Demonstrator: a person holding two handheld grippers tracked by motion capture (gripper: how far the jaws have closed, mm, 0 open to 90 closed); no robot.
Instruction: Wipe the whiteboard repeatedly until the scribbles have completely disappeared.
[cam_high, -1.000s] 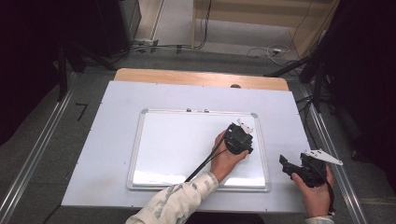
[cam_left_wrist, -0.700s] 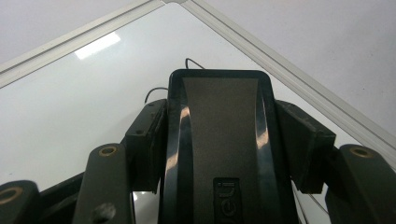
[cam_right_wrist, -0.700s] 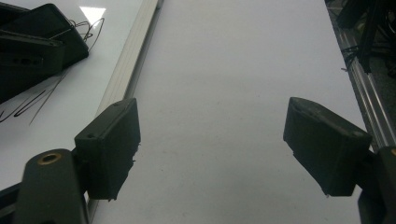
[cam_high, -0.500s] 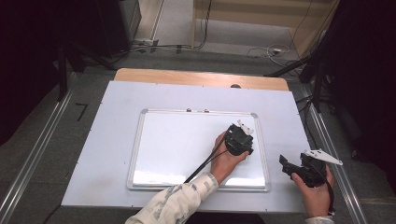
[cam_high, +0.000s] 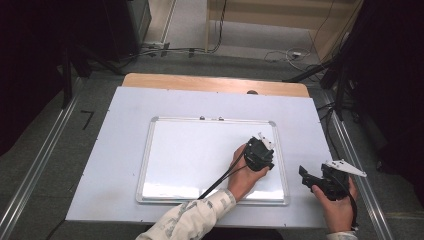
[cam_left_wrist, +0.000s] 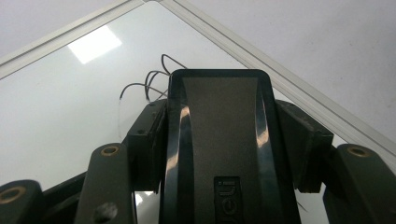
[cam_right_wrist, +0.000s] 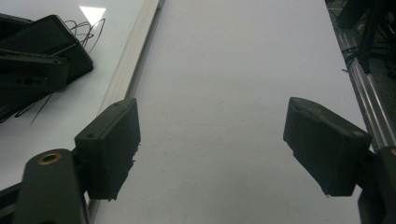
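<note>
1. Grips a black eraser from both sides with the left hand-held gripper, jaws narrow and pressed against its flanks.
2. Sits over the near-right part of the whiteboard, just inside the board's right frame edge.
3. Runs lengthwise away from the left hand-held gripper, the eraser's long axis in line with the jaws and aimed at the far right of the board.
4. Lies just beyond the eraser's far end and slightly to one side: a small patch of thin black scribbles, likely the mark to wipe, so a short push along the long axis looks enough.
5. Rests well apart on the bare desk, right of the board: the right hand-held gripper, jaws wide and holding nothing; clearly the farther of the two from the scribbles.
6. Hard to tell: whether the eraser's underside touches the board, since that face is hidden; lettering on its back is cut off at the bottom edge; from above, hand and gripper cover the eraser.
</note>
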